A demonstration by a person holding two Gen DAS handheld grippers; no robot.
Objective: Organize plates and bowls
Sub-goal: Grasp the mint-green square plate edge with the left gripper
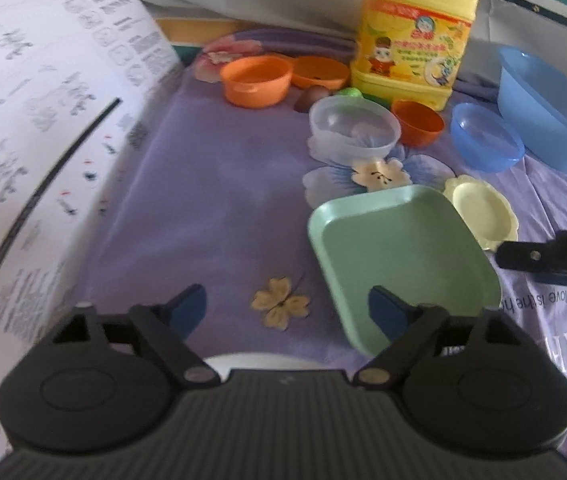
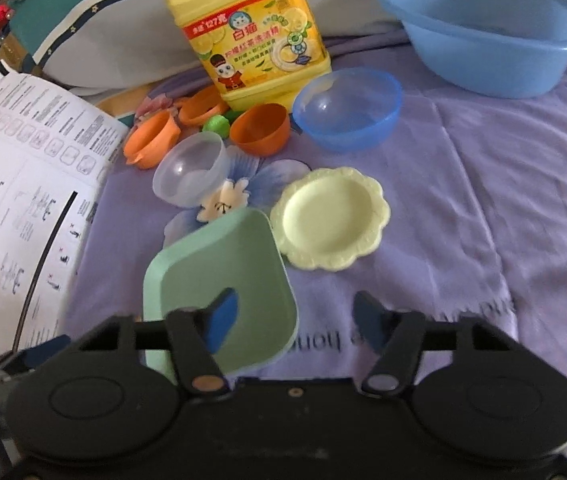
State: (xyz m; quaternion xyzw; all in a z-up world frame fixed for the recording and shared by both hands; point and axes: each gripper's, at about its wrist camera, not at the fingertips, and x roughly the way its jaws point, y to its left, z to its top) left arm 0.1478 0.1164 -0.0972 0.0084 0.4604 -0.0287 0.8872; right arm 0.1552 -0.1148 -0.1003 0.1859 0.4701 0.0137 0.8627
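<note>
A mint-green square plate [image 1: 395,248] [image 2: 211,272] lies on the purple flowered cloth, and a pale yellow scalloped plate [image 1: 483,212] [image 2: 331,220] touches its far right corner. My left gripper [image 1: 289,312] is open; its right finger hangs over the green plate's near left part and the left finger over bare cloth. My right gripper [image 2: 295,320] is also open. The green plate's near right rim lies between its jaws without the pads pressing on it. Behind the plates stand a clear bowl [image 1: 353,128] [image 2: 191,172], a small blue bowl [image 1: 483,136] [image 2: 347,108] and an orange cup [image 1: 419,122] [image 2: 259,128].
A yellow detergent jug [image 1: 415,32] [image 2: 251,32] stands at the back with an orange pot [image 1: 255,80] [image 2: 151,140] and an orange lid [image 1: 319,72] to its left. A large blue basin [image 1: 543,108] [image 2: 483,32] sits far right. A printed paper sheet [image 1: 35,120] [image 2: 15,200] covers the left side.
</note>
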